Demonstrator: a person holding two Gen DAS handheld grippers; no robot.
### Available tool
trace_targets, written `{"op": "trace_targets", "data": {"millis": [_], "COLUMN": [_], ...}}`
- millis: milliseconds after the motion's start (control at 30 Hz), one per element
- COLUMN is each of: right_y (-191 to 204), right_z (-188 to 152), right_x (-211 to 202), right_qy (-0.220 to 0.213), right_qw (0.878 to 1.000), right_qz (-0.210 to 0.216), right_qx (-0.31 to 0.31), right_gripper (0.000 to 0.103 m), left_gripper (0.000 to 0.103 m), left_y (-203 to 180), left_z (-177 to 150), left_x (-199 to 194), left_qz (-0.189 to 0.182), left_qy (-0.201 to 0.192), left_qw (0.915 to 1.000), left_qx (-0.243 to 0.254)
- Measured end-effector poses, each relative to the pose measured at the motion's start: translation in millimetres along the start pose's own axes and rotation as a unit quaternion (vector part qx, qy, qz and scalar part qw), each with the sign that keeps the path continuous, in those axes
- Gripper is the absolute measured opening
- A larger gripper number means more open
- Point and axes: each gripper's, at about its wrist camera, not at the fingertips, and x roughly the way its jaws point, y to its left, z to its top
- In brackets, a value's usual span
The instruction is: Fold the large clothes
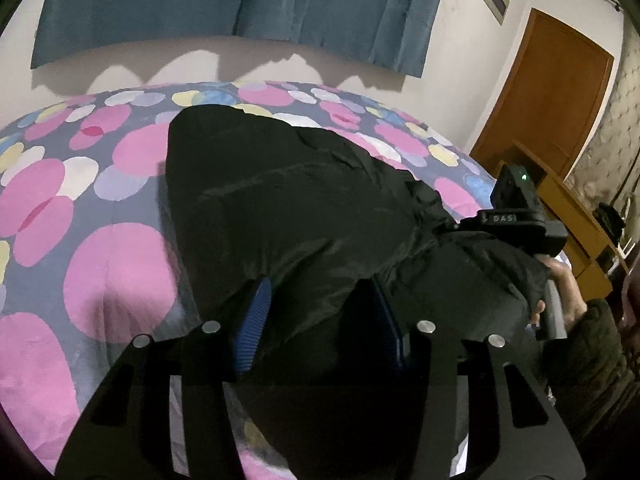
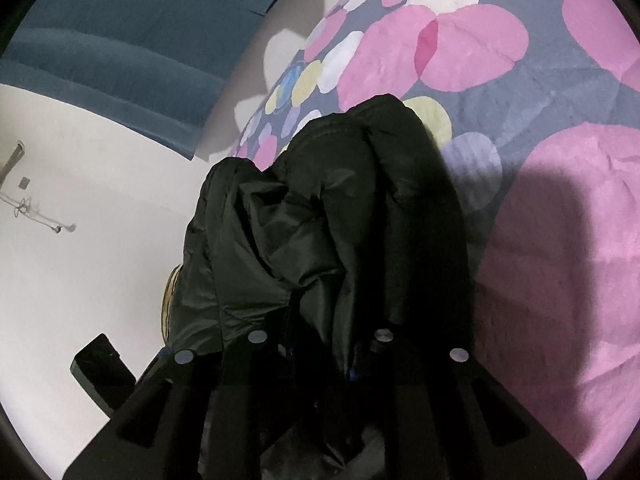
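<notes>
White walls enclose the room, with a teal curtain [image 1: 224, 8] hanging above the bed [image 1: 60, 208] and a brown wooden door [image 1: 548, 92] at the right of the left wrist view. Across the bed spreads a grey cover printed with pink, white, yellow and blue circles. On that cover lies a black jacket [image 1: 288, 200], its far part resting flat toward the curtain side while its near edge is raised and bunched between the two tools. A wooden cabinet [image 1: 576, 220] stands beside the bed near the door. The left tongs [image 1: 320, 316] have their blue ribbed fingers [image 1: 252, 328] set fairly wide apart, with a thick fold of the jacket filling the gap and touching both inner faces. The right tongs [image 2: 320, 350] are buried under gathered black fabric that drapes over them, so whether they are closed on it cannot be told; in the left wrist view the right tool's body shows at the jacket's right edge, gripped by the person's hand [image 1: 560, 292].
</notes>
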Motion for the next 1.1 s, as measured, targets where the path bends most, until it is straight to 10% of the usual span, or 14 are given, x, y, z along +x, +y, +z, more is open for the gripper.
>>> {"op": "trace_targets", "data": {"millis": [200,467,700,1100], "right_y": [51,133,89,52], "right_z": [-2,-40,-47,-50], "right_x": [-45,-36,8,19], "right_qy": [-0.05,0.026,0.083,0.072], "right_qw": [0.987,0.974,0.956,0.973], "right_qz": [-0.131,-0.097,-0.204,-0.167], "right_qx": [-0.076,-0.202,-0.192,-0.141], "right_gripper": [0.033,0.033,0.026,0.025], "left_gripper": [0.048,0.047,0.046,0.038], "left_y": [-1,-7,-9,-2], "left_z": [1,4,8,13], "left_x": [8,13,22,21], "left_qz": [0.002,0.003,-0.005,-0.023], "left_qy": [0.004,0.008,0.023,0.005], "left_qw": [1.0,0.9998,0.9995,0.9996], "left_qx": [0.002,0.017,0.02,-0.014]}}
